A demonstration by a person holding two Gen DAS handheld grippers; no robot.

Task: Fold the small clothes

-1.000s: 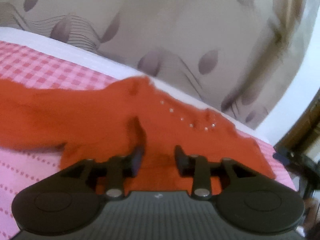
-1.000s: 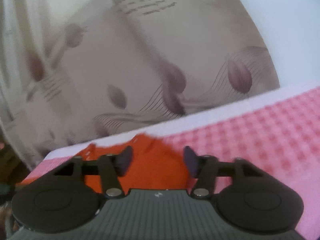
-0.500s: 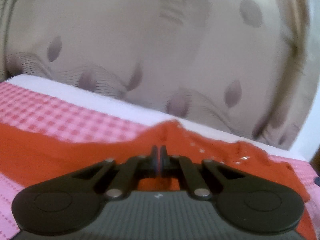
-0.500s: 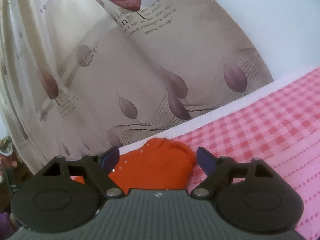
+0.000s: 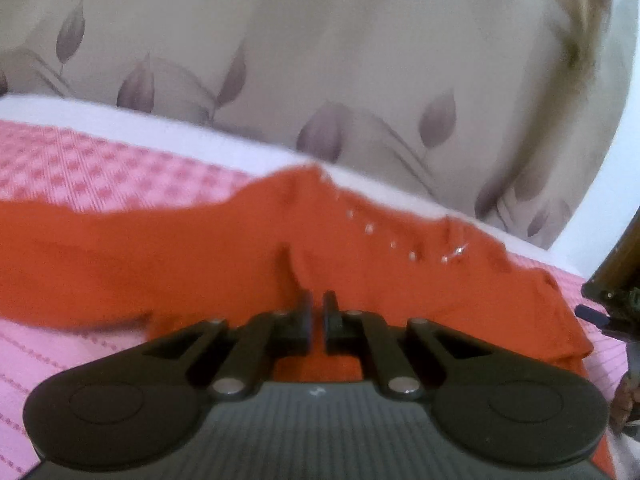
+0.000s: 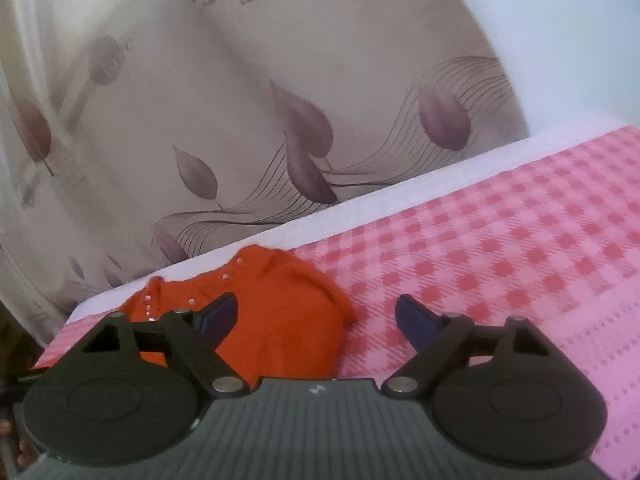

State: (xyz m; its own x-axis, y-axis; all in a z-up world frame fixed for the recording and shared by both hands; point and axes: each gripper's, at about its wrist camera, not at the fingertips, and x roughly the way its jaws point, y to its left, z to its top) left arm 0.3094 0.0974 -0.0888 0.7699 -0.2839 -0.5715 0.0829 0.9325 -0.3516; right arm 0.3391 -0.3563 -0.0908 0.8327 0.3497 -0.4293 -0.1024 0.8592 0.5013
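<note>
while the orange top [image 5: 224, 264] lies rumpled and mostly unfolded on the pink checked sheet [image 6: 500, 240] just ahead, the left gripper [image 5: 316, 316] is nearly clenched on a ridge of it; right gripper [image 6: 316, 316] released, so most folding seems left

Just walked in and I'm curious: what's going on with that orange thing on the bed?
Someone is folding a small orange garment on a pink checked sheet, holding a gripper in each hand. The left gripper sits low over the cloth with its jaws almost together; whether it has a fold pinched is unclear. The right gripper is wide open, near the garment's rounded edge, holding nothing. A leaf-patterned curtain hangs behind.
</note>
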